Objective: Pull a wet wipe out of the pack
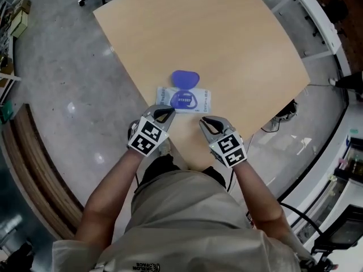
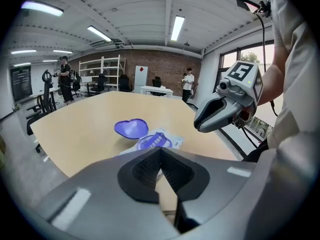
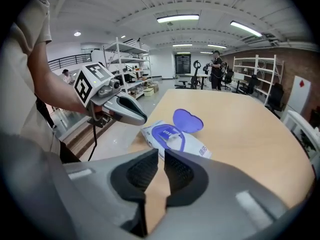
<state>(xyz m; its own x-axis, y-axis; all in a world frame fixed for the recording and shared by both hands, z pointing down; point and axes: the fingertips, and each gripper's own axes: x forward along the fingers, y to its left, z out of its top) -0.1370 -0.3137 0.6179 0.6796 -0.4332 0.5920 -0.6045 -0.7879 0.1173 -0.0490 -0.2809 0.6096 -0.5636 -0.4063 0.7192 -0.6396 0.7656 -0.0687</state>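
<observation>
Table (image 1: 227, 50) with open-lidded wipe pack (image 1: 184, 100); left gripper (image 1: 164, 114) jaws together, right gripper (image 1: 206, 122) jaws narrowly apart.

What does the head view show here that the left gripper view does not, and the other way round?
Only the head view: the left gripper from above with its marker cube, and the person's left forearm. Only the left gripper view: that gripper's jaws closed together with nothing between them, the ceiling lights, shelves and people standing at the back. Both: the table, the wet wipe pack with its purple lid flipped open, and the right gripper.
</observation>
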